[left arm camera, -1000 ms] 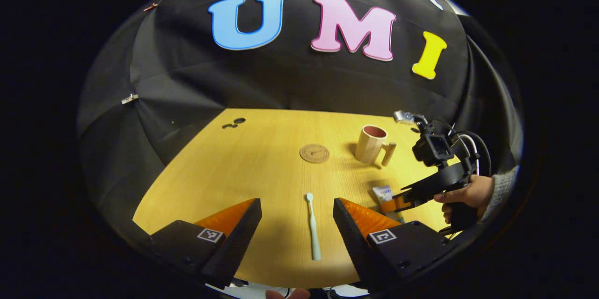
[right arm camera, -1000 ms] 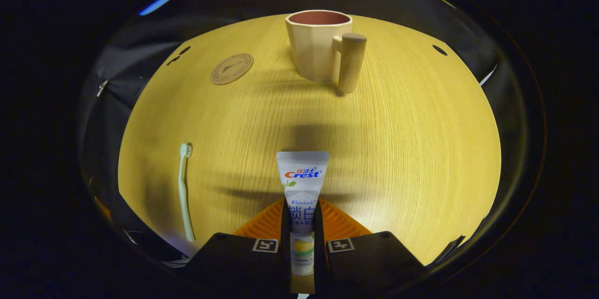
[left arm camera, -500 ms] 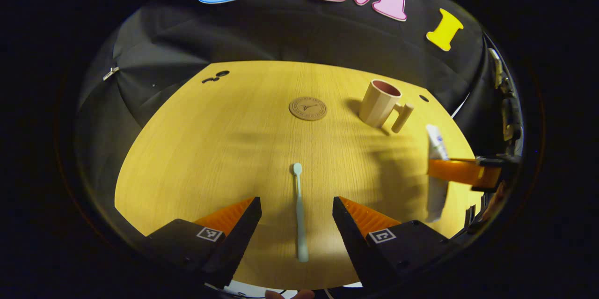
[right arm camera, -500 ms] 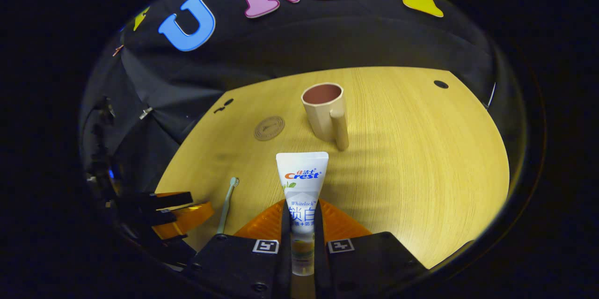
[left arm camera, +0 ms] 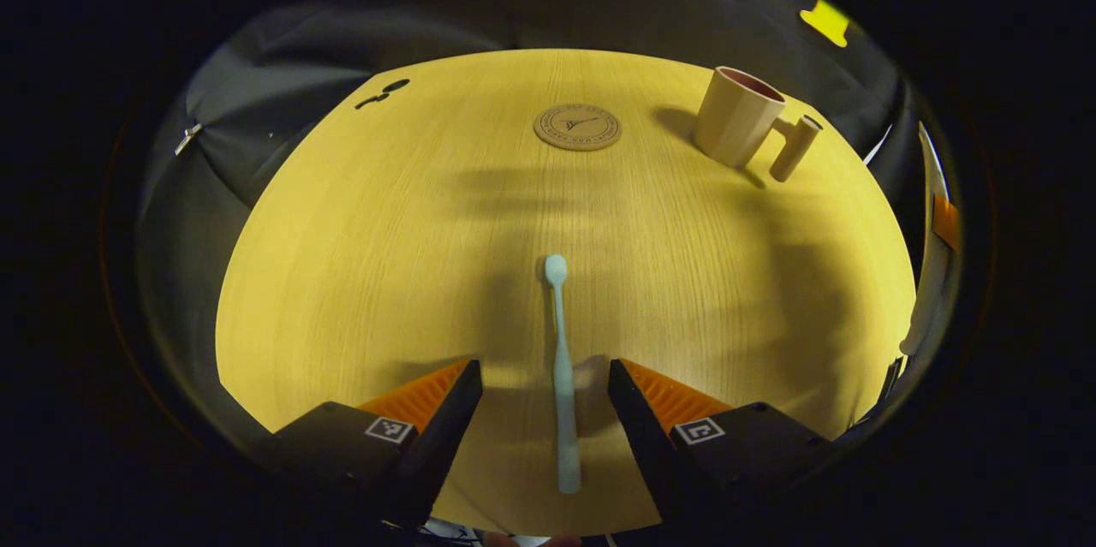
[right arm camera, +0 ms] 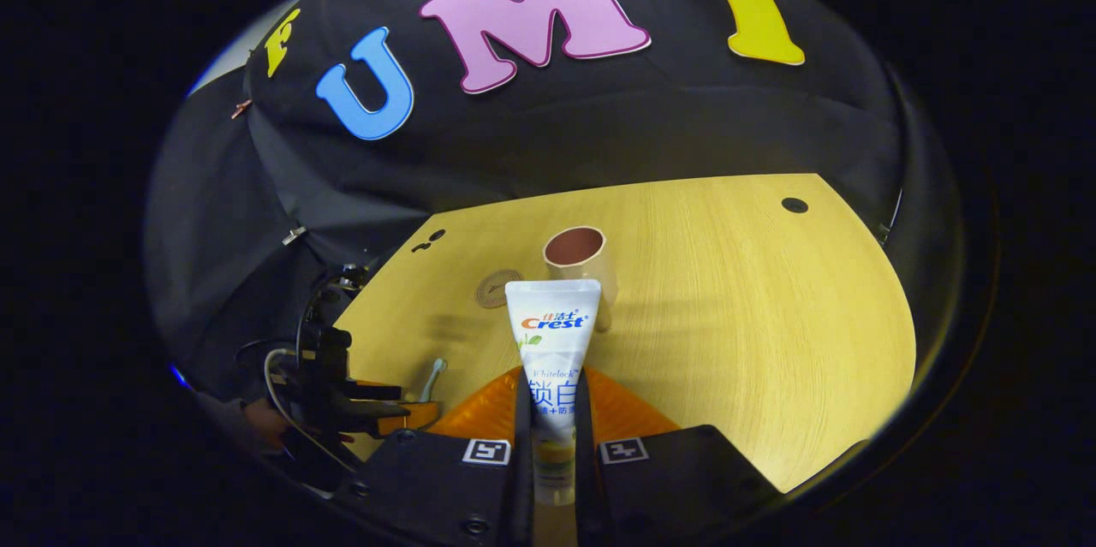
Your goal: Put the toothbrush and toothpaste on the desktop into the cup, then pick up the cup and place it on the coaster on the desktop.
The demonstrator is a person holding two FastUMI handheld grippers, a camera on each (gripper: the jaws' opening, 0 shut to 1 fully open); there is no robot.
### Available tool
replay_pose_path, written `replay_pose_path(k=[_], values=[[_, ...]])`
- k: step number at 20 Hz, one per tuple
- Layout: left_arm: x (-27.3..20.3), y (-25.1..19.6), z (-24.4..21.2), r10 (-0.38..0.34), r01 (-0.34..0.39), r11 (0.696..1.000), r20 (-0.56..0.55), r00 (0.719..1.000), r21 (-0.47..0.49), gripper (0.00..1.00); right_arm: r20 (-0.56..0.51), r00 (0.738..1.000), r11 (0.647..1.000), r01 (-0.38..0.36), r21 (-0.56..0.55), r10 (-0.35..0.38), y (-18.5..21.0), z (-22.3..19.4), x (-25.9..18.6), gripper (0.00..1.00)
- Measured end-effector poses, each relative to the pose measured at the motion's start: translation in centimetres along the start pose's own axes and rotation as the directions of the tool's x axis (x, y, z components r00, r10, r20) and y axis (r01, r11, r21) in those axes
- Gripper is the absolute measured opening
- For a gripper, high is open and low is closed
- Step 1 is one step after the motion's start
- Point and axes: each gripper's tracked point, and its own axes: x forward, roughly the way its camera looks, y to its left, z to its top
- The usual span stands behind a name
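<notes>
In the left gripper view, the left gripper (left arm camera: pixel 545 397) hangs low over the wooden counter (left arm camera: pixel 360 256) with its two fingers spread wide apart. The pale green toothbrush (left arm camera: pixel 561 376) lies flat on the counter in the gap between them, its handle running toward the camera and its head pointing away toward the far side. Neither finger touches the toothbrush; there is bare counter on both sides of the handle. Farther back sits the round brown coaster (left arm camera: pixel 578 127), and to its right, apart from it, the beige cup (left arm camera: pixel 736 115) stands upright with its thick handle turned to the right.

In the right gripper view, the right gripper (right arm camera: pixel 553 410) has its fingers closed tight on the toothpaste tube (right arm camera: pixel 552 333), one finger pressing on each side of the tube's lower part. The tube stands up out of the grip with its flat crimped end uppermost, held in the air above the counter (right arm camera: pixel 771 316). Its top edge overlaps the cup (right arm camera: pixel 575 250) behind it, whose open mouth shows a reddish inside. The coaster (right arm camera: pixel 495 290) lies just left of the cup. At the lower left, the left gripper (right arm camera: pixel 402 414) sits low over the counter, with the toothbrush (right arm camera: pixel 433 376) head poking out beyond it.
</notes>
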Motion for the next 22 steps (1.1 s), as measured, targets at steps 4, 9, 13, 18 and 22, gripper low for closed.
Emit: replay_pose_path(k=[4, 9, 13, 18, 22], values=[[0.4, -0.3, 0.3, -0.015, 0.015, 1.000, -0.008, 1.000, -0.015, 0.94, 0.005, 1.000, 1.000, 0.017, 0.016, -0.017, -1.5, 0.3, -0.4, 0.23], [0.3, -0.5, -0.2, -0.008, 0.008, 1.000, -0.036, 0.999, -0.013, 0.51, 0.019, 0.999, 0.999, 0.025, 0.038, -0.026, -2.4, 0.8, -0.5, 0.23], [0.1, -0.7, 0.2, -0.022, 0.022, 1.000, -0.015, 1.000, -0.016, 0.12, 0.028, 0.999, 0.999, 0.021, 0.037, -0.022, -2.3, 1.0, -0.5, 0.23], [-0.5, -0.9, 1.0, -0.103, 0.108, 0.989, 0.050, 0.993, -0.104, 0.07, 0.059, 0.998, 0.999, 0.002, 0.054, -0.005, -1.9, 1.2, -0.6, 0.23], [-3.7, -2.0, 4.6, -0.175, 0.205, 0.971, 0.218, 0.960, -0.124, 0.06, 0.110, 0.994, 0.995, -0.024, 0.093, 0.013, -0.6, 2.8, -1.2, 0.23]])
